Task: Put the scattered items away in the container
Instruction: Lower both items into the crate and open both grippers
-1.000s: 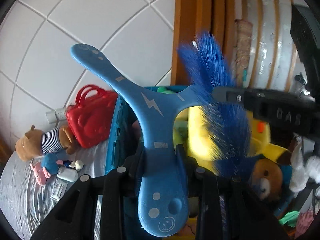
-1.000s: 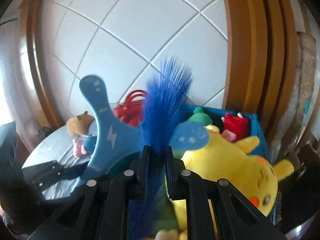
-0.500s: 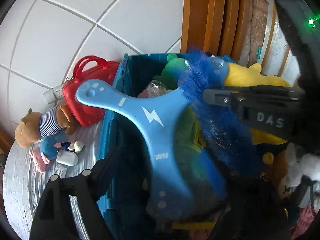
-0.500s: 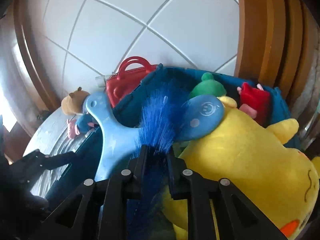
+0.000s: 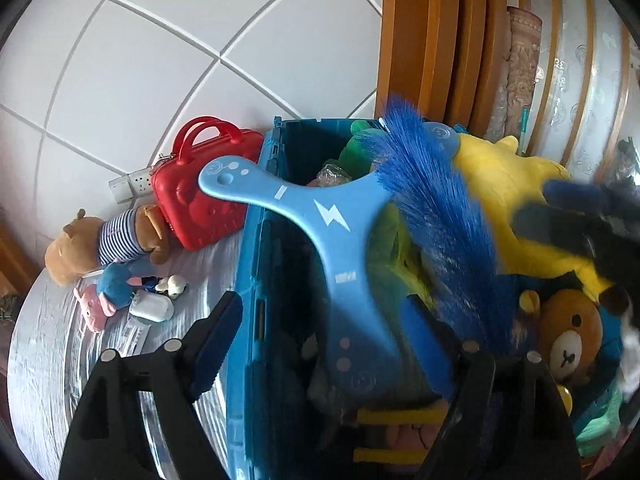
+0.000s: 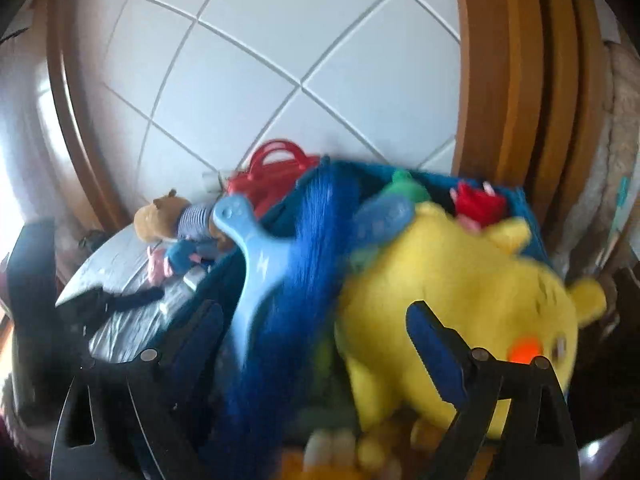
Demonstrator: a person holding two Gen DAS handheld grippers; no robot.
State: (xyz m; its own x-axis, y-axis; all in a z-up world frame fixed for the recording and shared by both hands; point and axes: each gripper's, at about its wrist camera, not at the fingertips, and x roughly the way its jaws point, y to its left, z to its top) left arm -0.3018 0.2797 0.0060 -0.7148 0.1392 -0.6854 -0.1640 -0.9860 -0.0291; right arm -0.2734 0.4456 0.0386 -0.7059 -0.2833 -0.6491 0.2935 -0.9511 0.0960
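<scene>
Lying across the top of the blue container [image 5: 256, 240], the light-blue three-armed boomerang [image 5: 344, 248] rests with one arm over the left rim and another against the yellow plush toy [image 5: 504, 184]. Printed on it are a white lightning bolt at the centre, smiley faces at the arm tips and a small white label too small to read. A tuft of deep-blue bristles [image 5: 436, 216] lies over the boomerang inside the container. The left gripper [image 5: 320, 340] stands wide apart, its pads clear of the boomerang. The right gripper [image 6: 316, 332] is opening, the bristles between its fingers but not pinched. A brown bear plush [image 5: 572, 340] sits in the container too. On the table [image 5: 48, 360] remain a red toy case [image 5: 200, 200], a striped-shirt doll [image 5: 104, 244] and a small white case [image 5: 152, 310].
</scene>
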